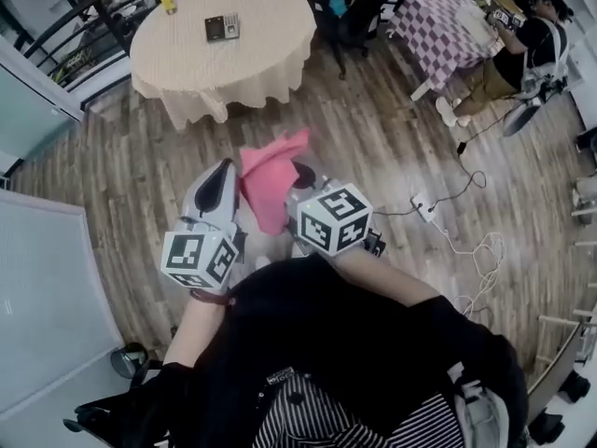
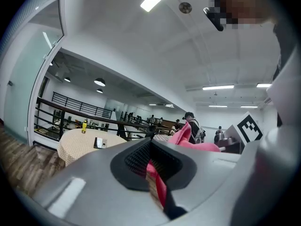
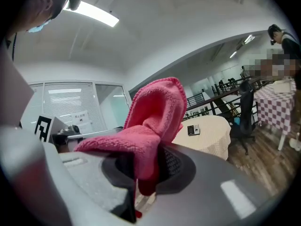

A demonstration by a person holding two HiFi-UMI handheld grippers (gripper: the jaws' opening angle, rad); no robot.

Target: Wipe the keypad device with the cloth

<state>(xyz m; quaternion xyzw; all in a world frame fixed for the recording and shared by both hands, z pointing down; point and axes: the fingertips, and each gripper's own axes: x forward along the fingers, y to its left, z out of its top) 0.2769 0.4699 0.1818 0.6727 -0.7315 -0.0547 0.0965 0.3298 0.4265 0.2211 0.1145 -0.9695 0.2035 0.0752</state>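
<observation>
While clamped in left gripper (image 2: 153,168) and right gripper (image 3: 141,173), pink terry cloth (image 1: 270,180): hold it taut.
Black keypad device (image 1: 222,28): middle of beige table (image 1: 270,54), get closer.

cloth (image 1: 270,174) pink | tablecloth (image 1: 177,59) beige | far table (image 1: 437,24) purple-white checked

my left gripper (image 1: 222,177) and right gripper (image 1: 301,181): smooth pale grey shells, pretty chunky | black ribbed pads (image 2: 140,157) inside | white cube (image 1: 199,258) with black square markers on each | me: black top (image 1: 364,339), black-and-white striped piece (image 1: 322,420) under it, dark red band (image 1: 211,297) on my left wrist
</observation>
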